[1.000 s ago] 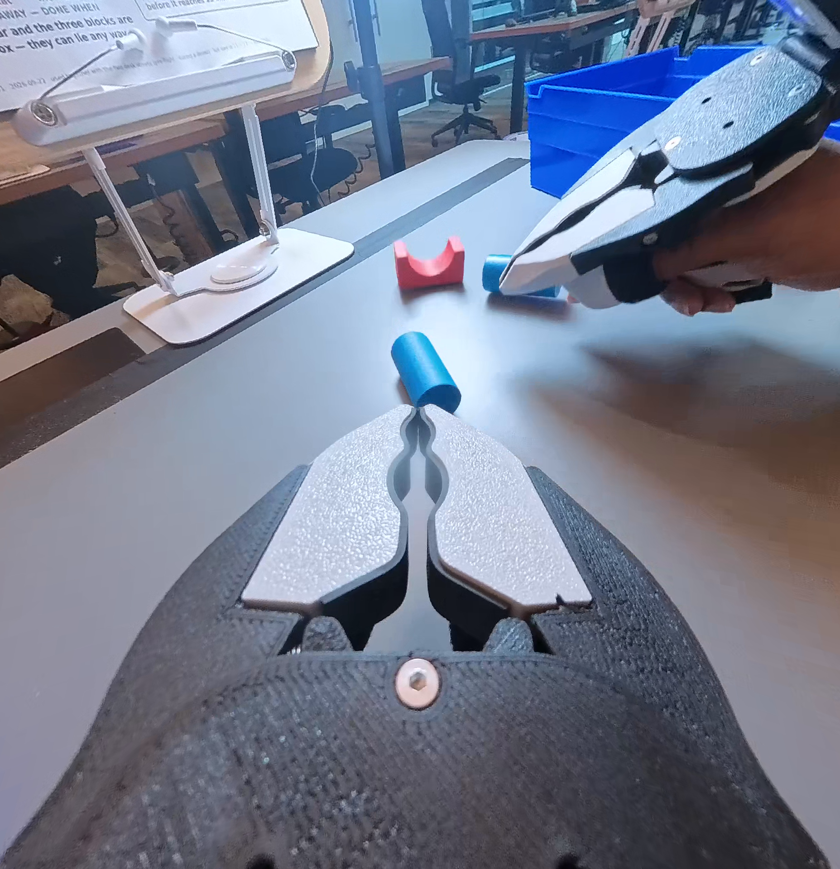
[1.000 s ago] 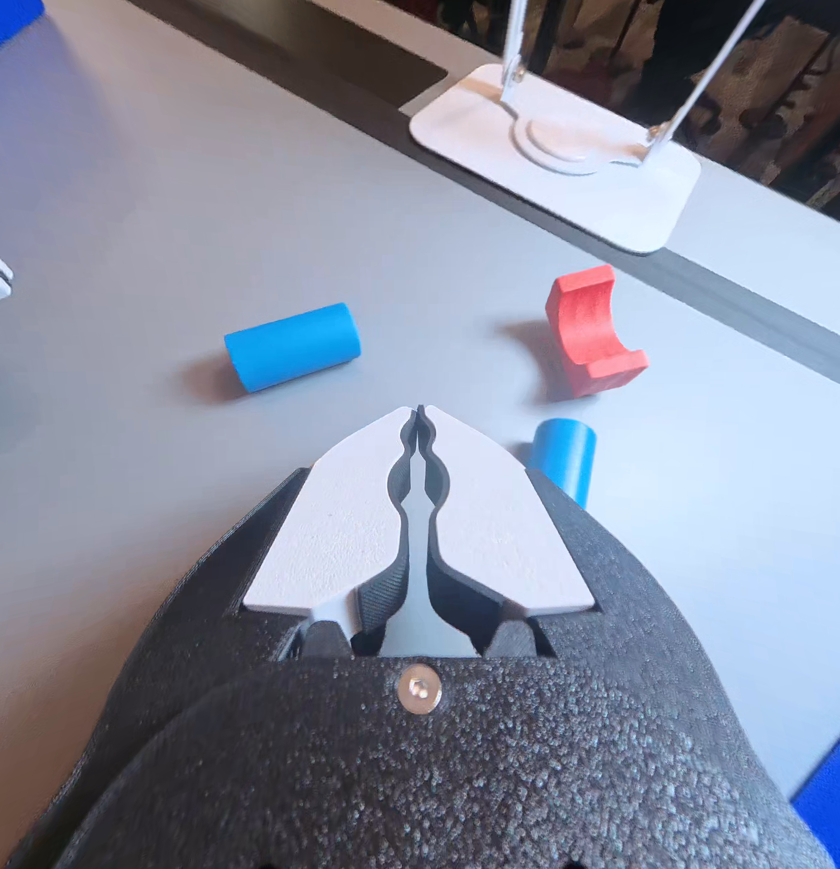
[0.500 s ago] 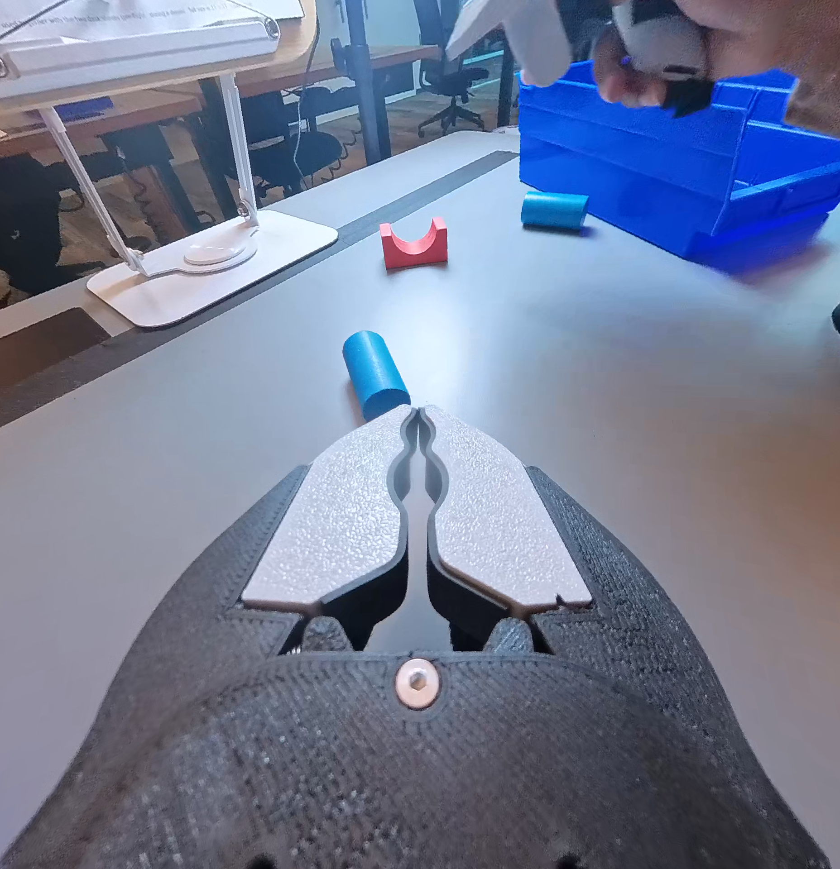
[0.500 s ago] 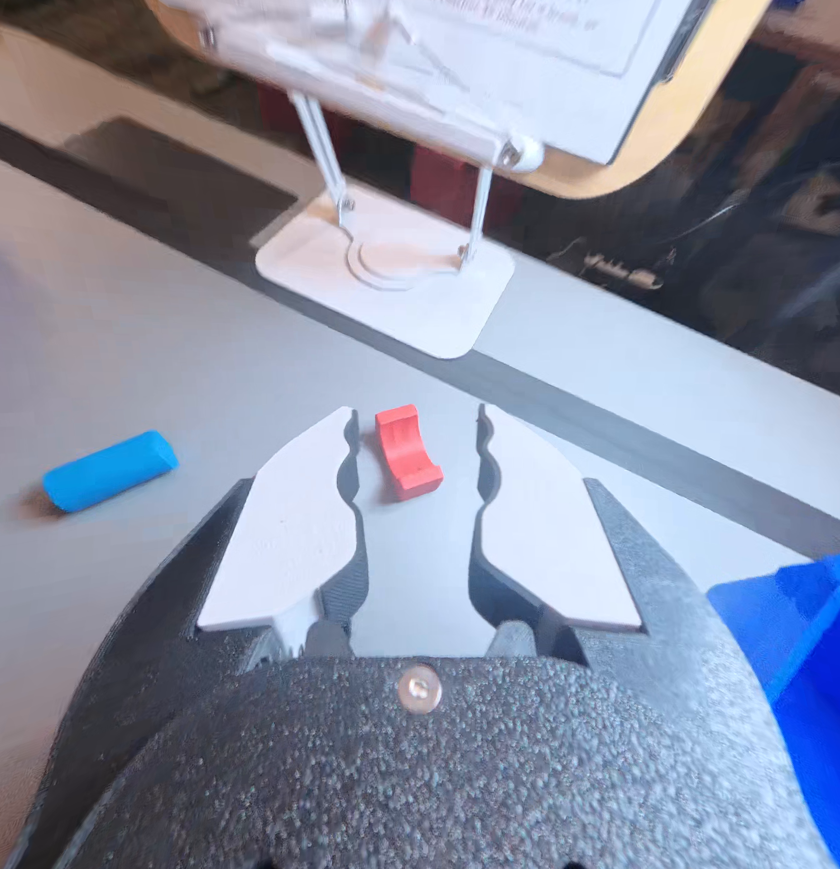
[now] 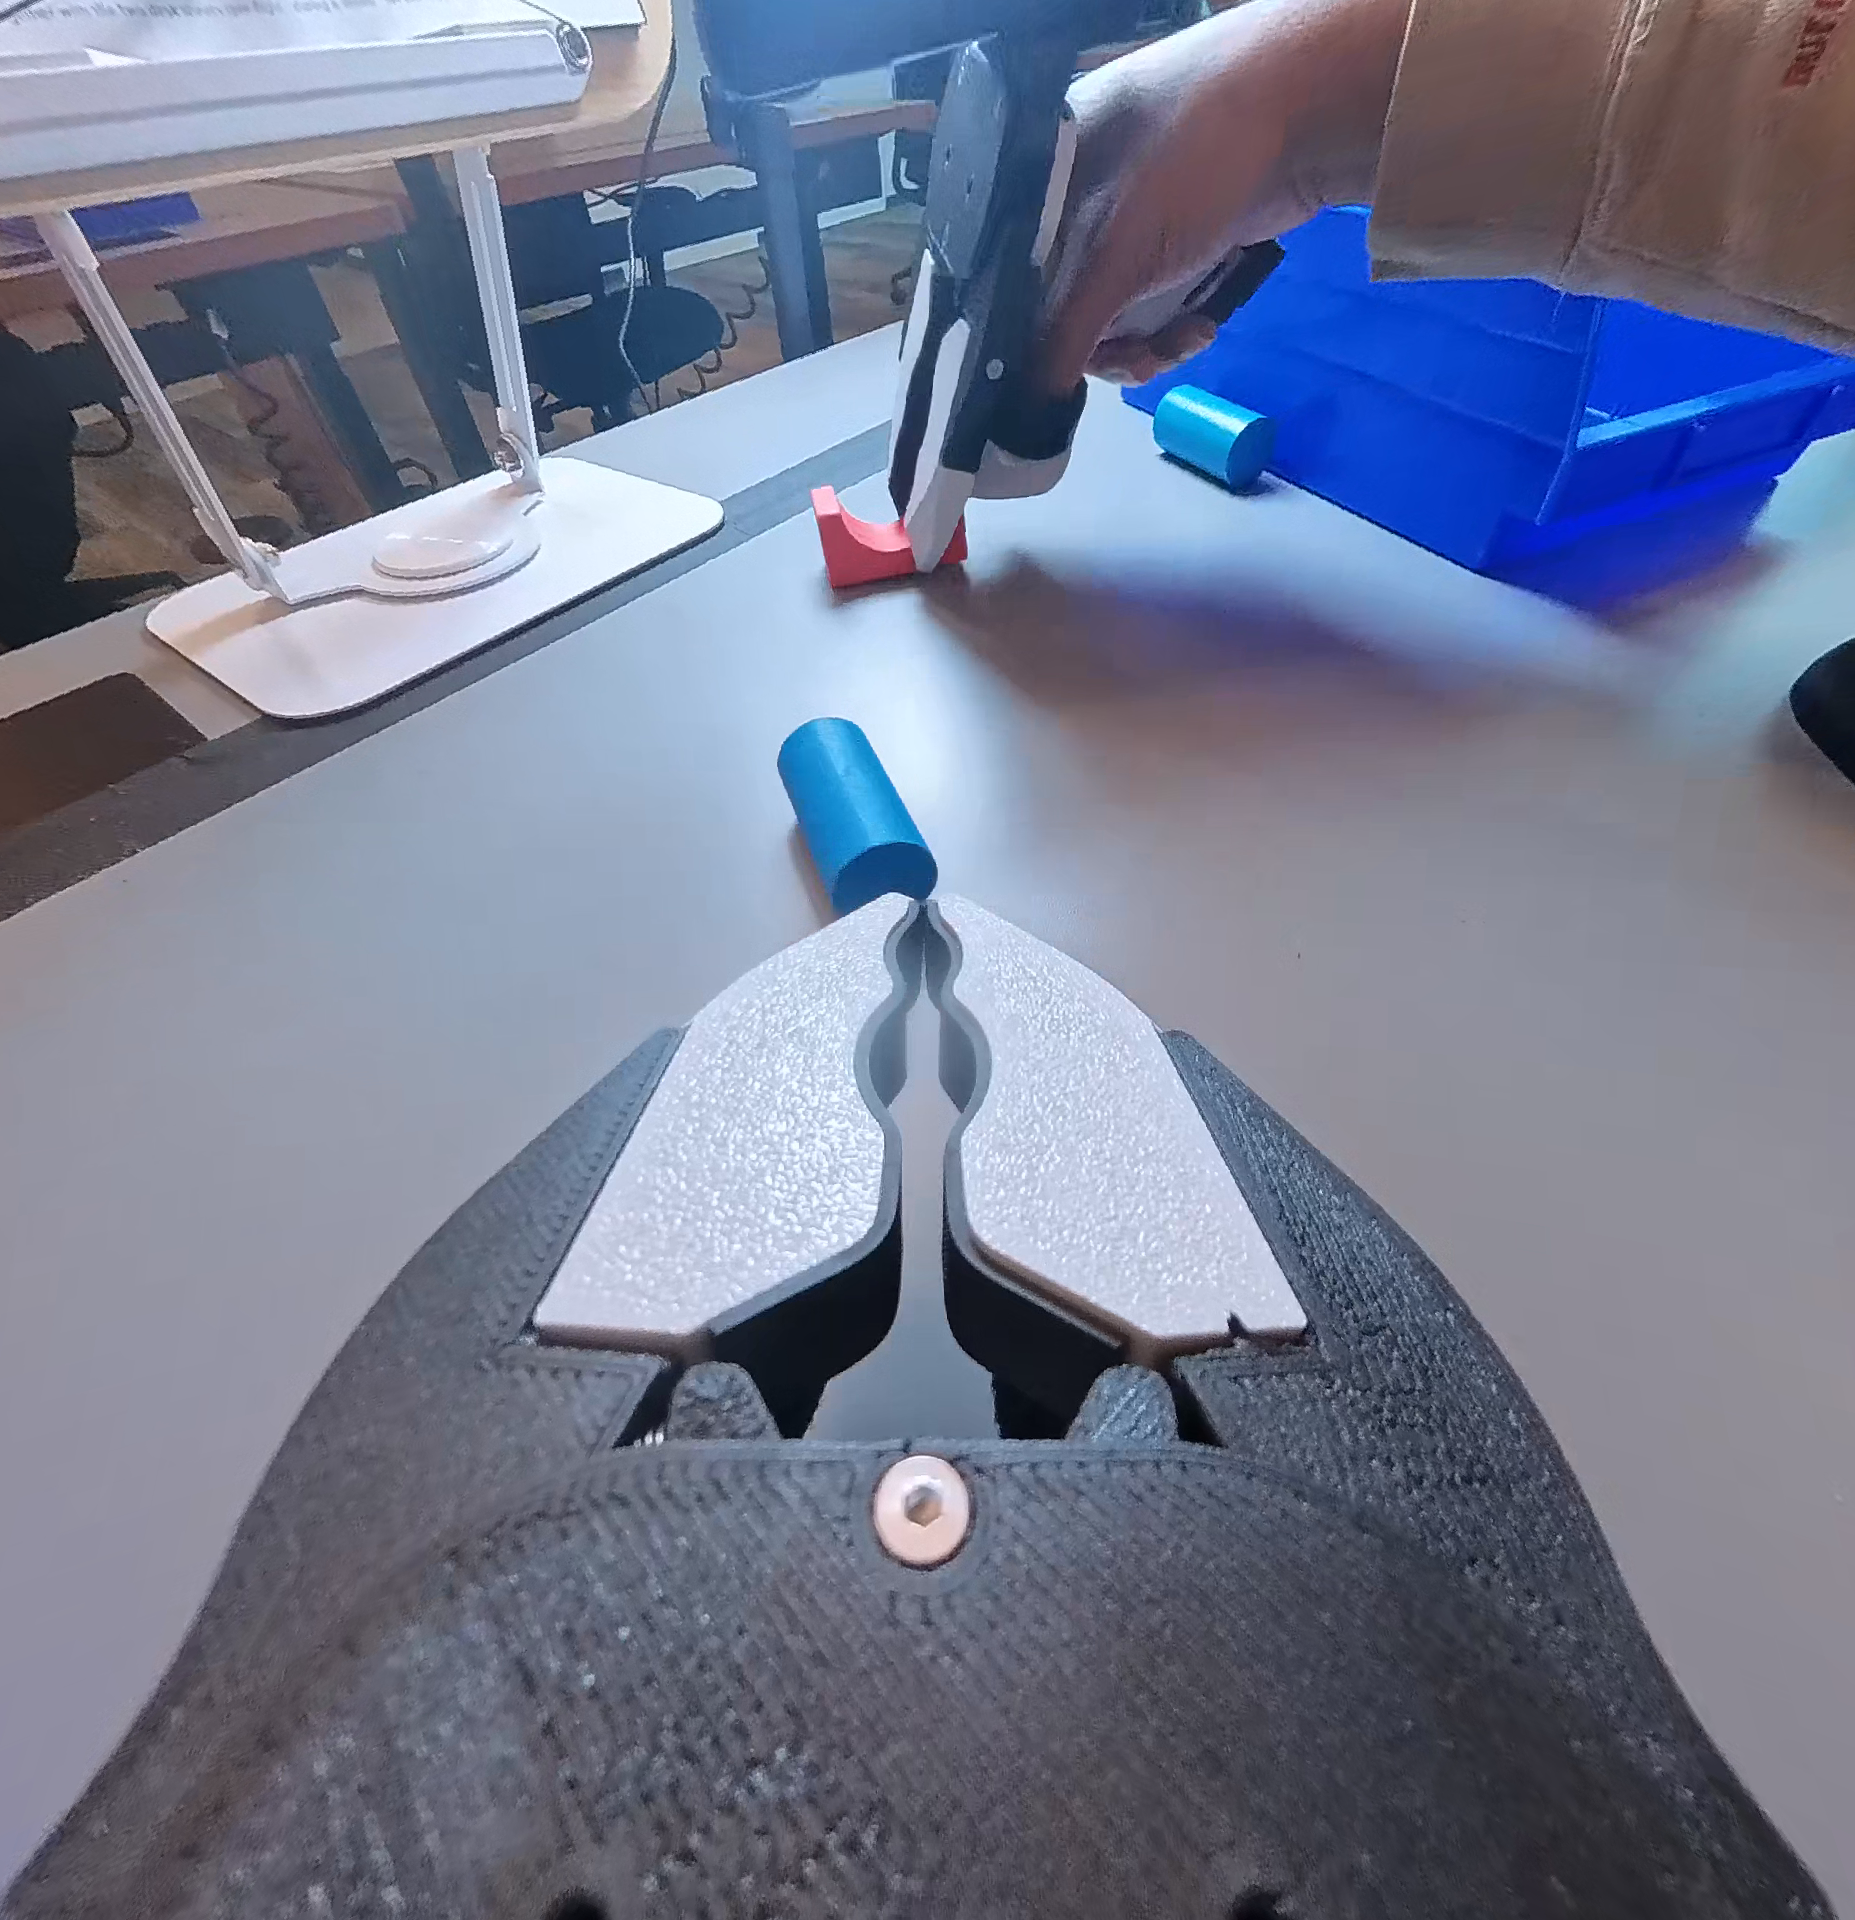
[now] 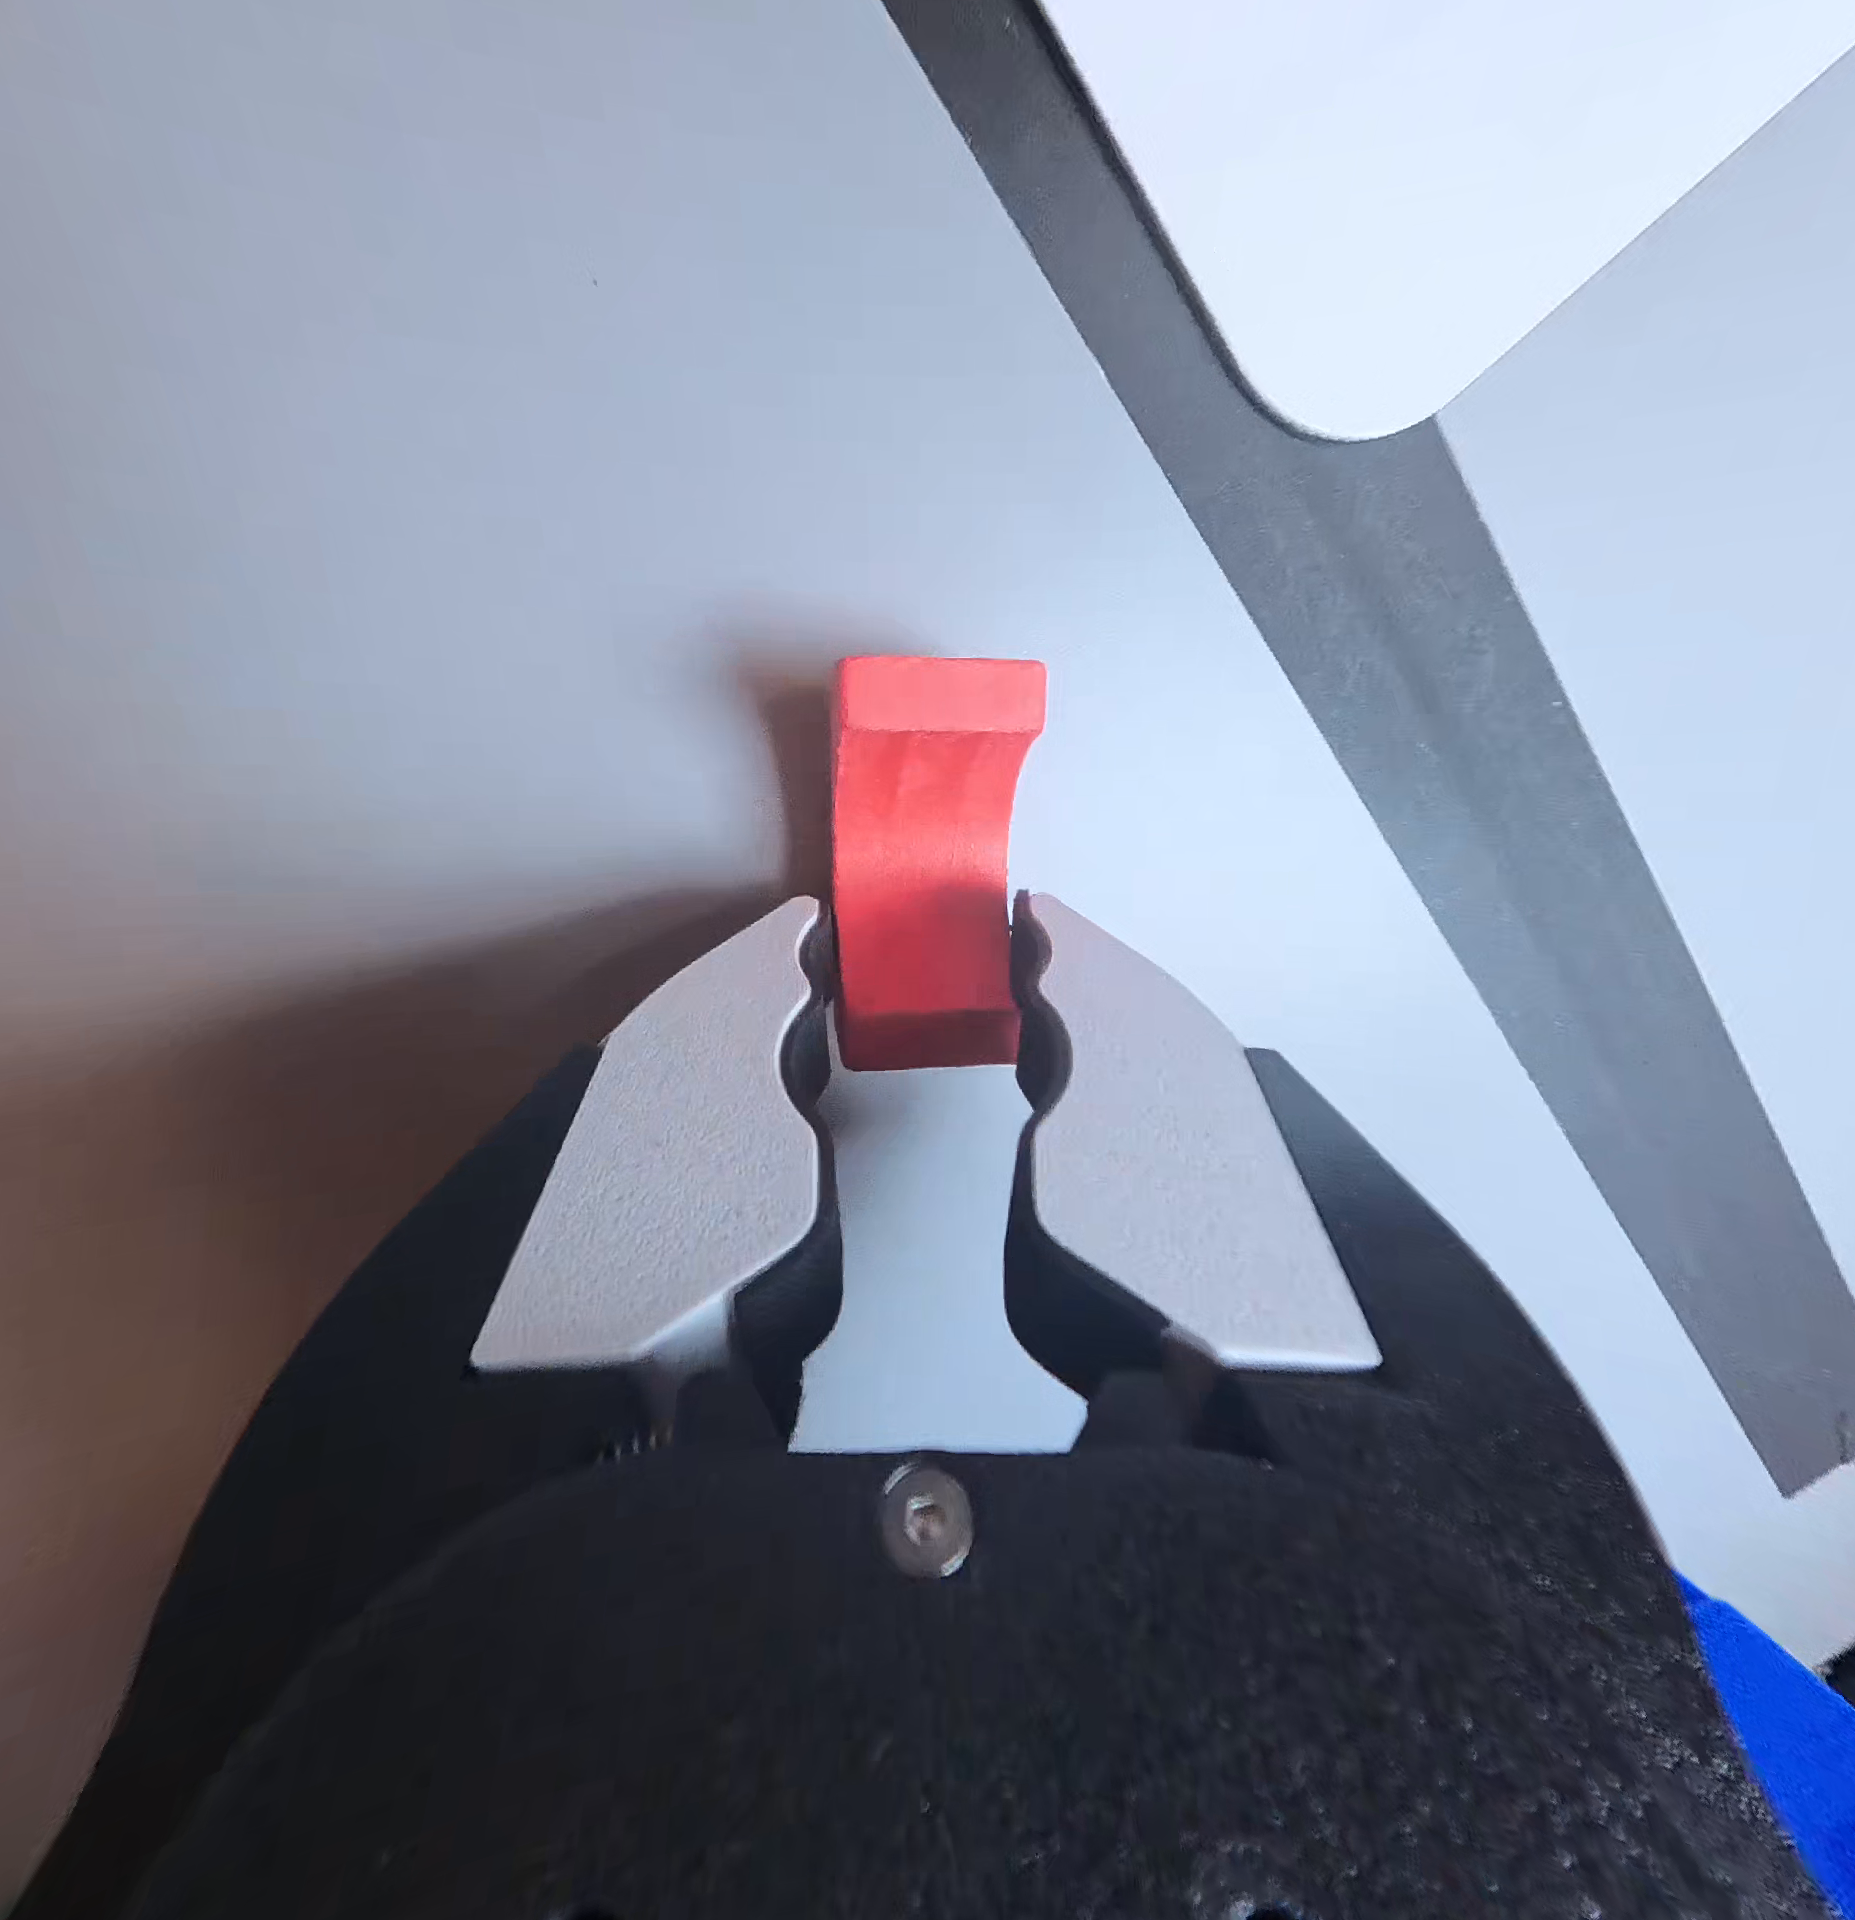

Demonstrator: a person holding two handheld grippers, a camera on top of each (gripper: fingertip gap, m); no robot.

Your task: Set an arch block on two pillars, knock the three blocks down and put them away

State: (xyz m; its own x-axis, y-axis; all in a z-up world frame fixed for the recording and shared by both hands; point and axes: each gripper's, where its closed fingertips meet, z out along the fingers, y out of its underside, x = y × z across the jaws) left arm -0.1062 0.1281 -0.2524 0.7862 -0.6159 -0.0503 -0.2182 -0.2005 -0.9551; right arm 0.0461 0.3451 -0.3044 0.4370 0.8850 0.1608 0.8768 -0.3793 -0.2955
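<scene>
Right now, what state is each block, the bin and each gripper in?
red arch block: lying on the table, gripped at one end
near blue pillar: lying on its side, free
far blue pillar: lying on its side beside the bin
blue bin: inside hidden
left gripper: shut, empty
right gripper: shut on the arch

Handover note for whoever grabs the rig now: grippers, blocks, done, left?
Right gripper: pointing down at the table, jaws closed on one end of the red arch block, which lies curve-up and does not look lifted yet.
Left gripper: jaws shut, empty, tip just short of the near blue pillar, which lies on its side.
Far blue pillar: also on its side, right beside the blue bin.
Done: all three blocks lie scattered on the grey table, none stacked.
Left: carry the arch to the bin, then both pillars. I cannot see into the bin.
</scene>
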